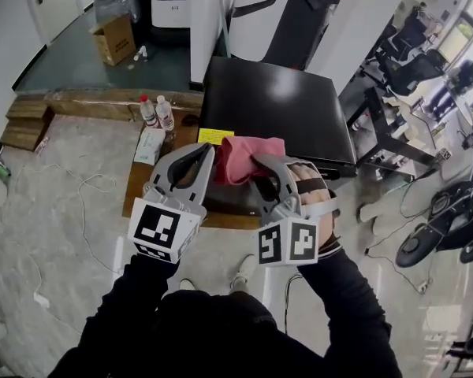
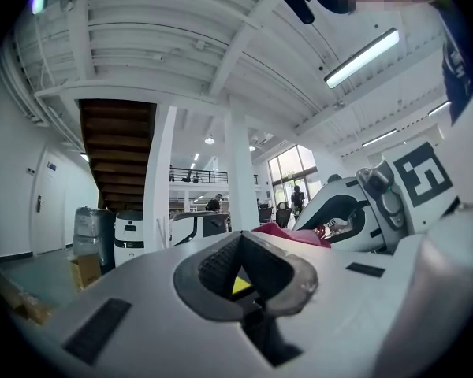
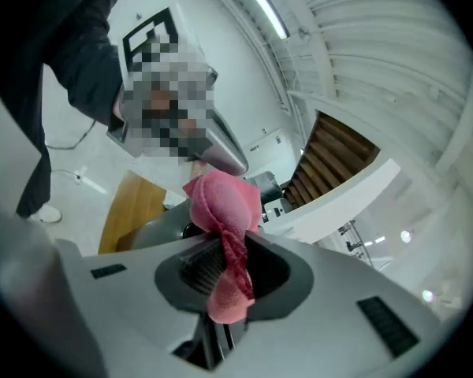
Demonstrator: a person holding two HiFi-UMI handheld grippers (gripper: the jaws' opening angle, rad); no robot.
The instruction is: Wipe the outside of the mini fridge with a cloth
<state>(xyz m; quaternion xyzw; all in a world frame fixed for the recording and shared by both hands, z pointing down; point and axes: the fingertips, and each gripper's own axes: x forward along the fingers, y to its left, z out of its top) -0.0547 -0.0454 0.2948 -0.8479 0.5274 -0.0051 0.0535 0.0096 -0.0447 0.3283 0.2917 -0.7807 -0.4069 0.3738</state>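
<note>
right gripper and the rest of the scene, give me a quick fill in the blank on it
1. The right gripper is shut on a ____ cloth.
2. The left gripper has its jaws together with ____ between them.
3. The mini fridge below both grippers is ____ in colour.
4. In the head view, ____ bottles stand left of the mini fridge.

Missing words: pink; nothing; black; two

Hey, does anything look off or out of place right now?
Nothing is spilled or damaged. One oddity: the pink cloth is a twisted wad pinched in the right gripper, with a tail trailing back between its fingers. It is held up off the mini fridge rather than spread flat for wiping.
</note>
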